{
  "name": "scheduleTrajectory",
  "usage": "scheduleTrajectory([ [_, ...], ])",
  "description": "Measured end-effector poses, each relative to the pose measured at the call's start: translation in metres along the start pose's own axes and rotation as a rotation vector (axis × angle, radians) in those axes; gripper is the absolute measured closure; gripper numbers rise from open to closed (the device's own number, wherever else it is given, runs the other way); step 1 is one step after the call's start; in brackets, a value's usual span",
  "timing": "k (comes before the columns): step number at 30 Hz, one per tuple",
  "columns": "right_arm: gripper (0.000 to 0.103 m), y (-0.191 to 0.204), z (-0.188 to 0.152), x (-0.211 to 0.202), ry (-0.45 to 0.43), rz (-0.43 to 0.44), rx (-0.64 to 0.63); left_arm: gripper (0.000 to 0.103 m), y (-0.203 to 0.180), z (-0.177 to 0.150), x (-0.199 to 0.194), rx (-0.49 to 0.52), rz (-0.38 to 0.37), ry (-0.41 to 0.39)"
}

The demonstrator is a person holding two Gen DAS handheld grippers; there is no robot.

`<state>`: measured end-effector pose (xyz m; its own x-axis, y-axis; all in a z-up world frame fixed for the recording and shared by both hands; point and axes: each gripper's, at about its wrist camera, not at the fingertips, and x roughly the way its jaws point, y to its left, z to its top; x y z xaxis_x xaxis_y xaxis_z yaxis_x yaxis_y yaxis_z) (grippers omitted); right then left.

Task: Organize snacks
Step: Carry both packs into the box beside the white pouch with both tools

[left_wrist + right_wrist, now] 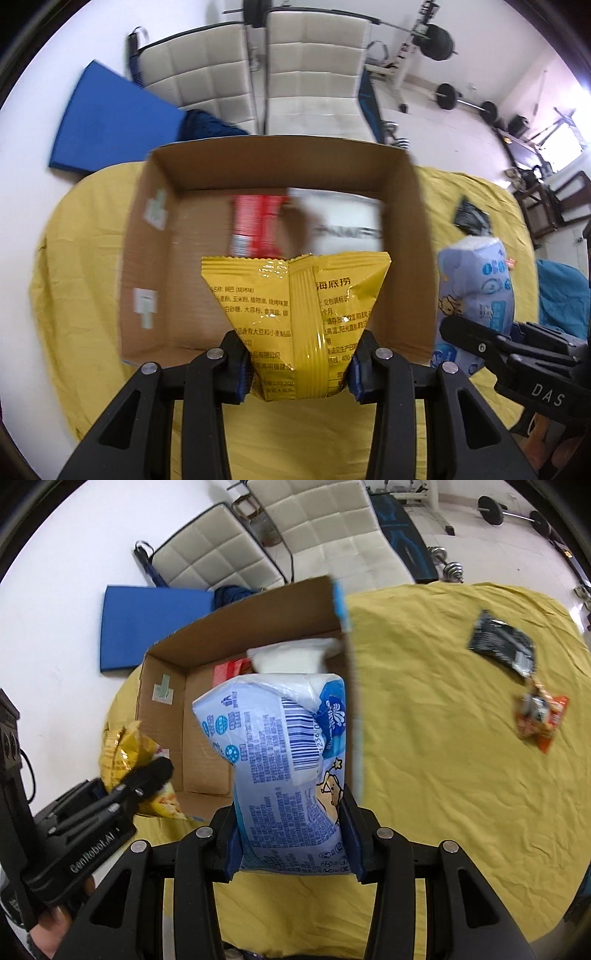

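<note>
Partway done: red packet (258,225) and white bag (343,221) already in box (280,162). Left gripper (297,365) clamped on yellow packet (295,306), right gripper (291,834) clamped on blue pack (280,757), both above box. Black packet (502,642) and orange packet (543,716) left on cloth (443,775).

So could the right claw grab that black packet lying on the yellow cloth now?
Probably not yet. The right claw is shut on the blue-white packet, so it has no free grip, though the black packet lies uncovered on the yellow cloth.
</note>
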<state>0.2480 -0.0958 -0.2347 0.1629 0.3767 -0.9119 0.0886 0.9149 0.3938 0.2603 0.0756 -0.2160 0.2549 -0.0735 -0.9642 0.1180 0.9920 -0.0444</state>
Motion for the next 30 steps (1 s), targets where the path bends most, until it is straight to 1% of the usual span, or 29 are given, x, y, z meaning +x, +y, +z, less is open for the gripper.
scheduleTrajectory([
  [4,0.057,0.023,0.013,0.044,0.05,-0.053,0.0,0.067,0.04,0.017,0.024,-0.026,0.034,0.033],
  [9,0.057,0.023,0.02,0.1,0.126,-0.124,0.029,0.067,0.073,0.036,0.063,-0.059,0.036,0.088],
  [13,0.057,0.02,0.02,0.131,0.168,-0.181,0.023,0.067,0.089,0.051,0.099,-0.069,0.042,0.139],
  [17,0.056,0.023,0.02,0.154,0.198,-0.226,0.008,0.066,0.098,0.063,0.132,-0.067,0.056,0.174],
  [20,0.056,0.024,0.022,0.168,0.217,-0.247,0.01,0.066,0.101,0.071,0.149,-0.063,0.07,0.188],
  [26,0.056,0.025,0.025,0.186,0.235,-0.273,0.008,0.066,0.101,0.086,0.177,-0.034,0.1,0.215],
  [30,0.056,0.025,0.026,0.192,0.242,-0.284,0.012,0.064,0.098,0.091,0.187,-0.009,0.107,0.226],
])
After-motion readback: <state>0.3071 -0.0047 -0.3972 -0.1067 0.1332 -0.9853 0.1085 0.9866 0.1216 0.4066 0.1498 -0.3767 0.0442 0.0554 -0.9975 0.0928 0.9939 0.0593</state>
